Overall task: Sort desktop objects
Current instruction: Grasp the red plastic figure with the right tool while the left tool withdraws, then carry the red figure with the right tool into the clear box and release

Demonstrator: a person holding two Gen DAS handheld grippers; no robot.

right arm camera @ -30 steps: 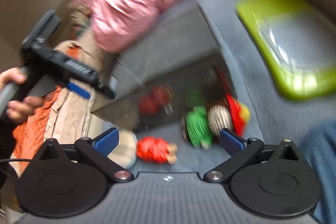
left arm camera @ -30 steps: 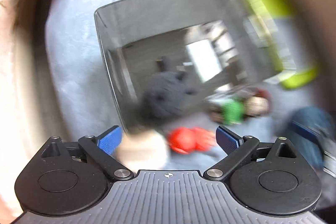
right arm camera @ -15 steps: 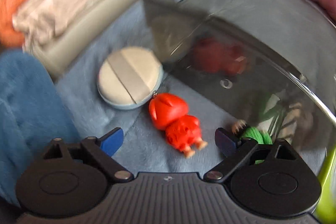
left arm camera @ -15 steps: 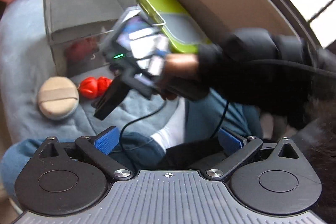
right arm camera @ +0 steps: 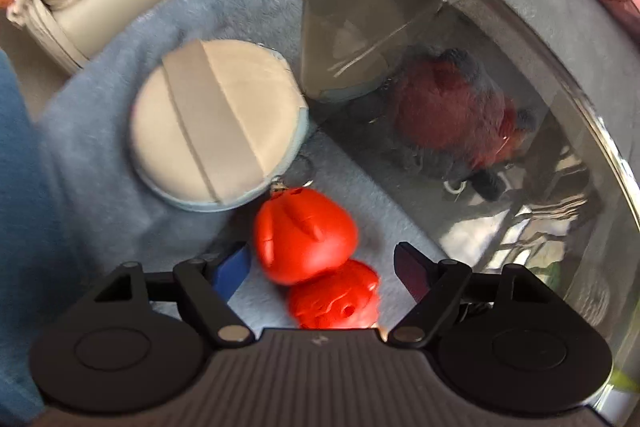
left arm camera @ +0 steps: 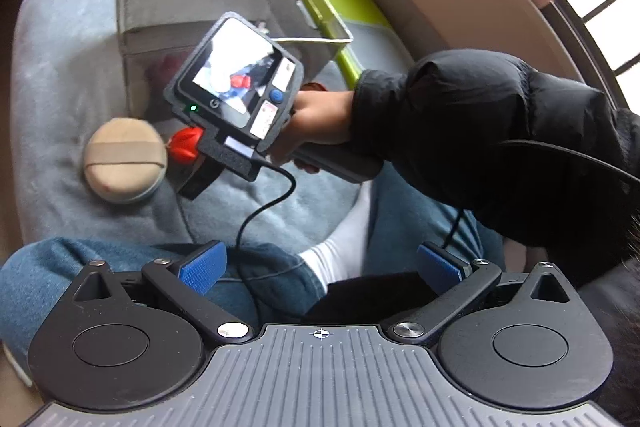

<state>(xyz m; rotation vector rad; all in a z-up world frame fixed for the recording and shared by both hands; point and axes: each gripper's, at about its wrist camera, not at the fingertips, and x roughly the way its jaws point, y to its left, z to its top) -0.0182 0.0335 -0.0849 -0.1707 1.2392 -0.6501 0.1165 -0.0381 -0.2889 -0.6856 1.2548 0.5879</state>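
A red figure toy [right arm camera: 306, 239] with a keyring lies on the blue-grey blanket, beside a round beige pouch [right arm camera: 216, 127]. My right gripper [right arm camera: 322, 269] points down over the toy. Its jaws are closing with the toy between the blue pads [right arm camera: 232, 269], and a small gap still shows on each side. In the left wrist view the right gripper's body [left arm camera: 236, 95] covers most of the red toy [left arm camera: 186, 145]. My left gripper [left arm camera: 320, 267] hangs open over the person's lap with nothing between its fingers.
A smoky transparent box [left arm camera: 200, 7] stands just behind the toy and the pouch [left arm camera: 124, 163]; a reddish, dark-edged shape [right arm camera: 452, 115] shows in its wall. A lime-green tray [left arm camera: 344, 11] lies beside the box. Jeans-clad legs [left arm camera: 100, 267] and a black sleeve [left arm camera: 500, 131] fill the near side.
My right gripper has rolled and dropped over the red toy, and its jaws have narrowed around it. My left gripper has swung back from the box to above the lap.
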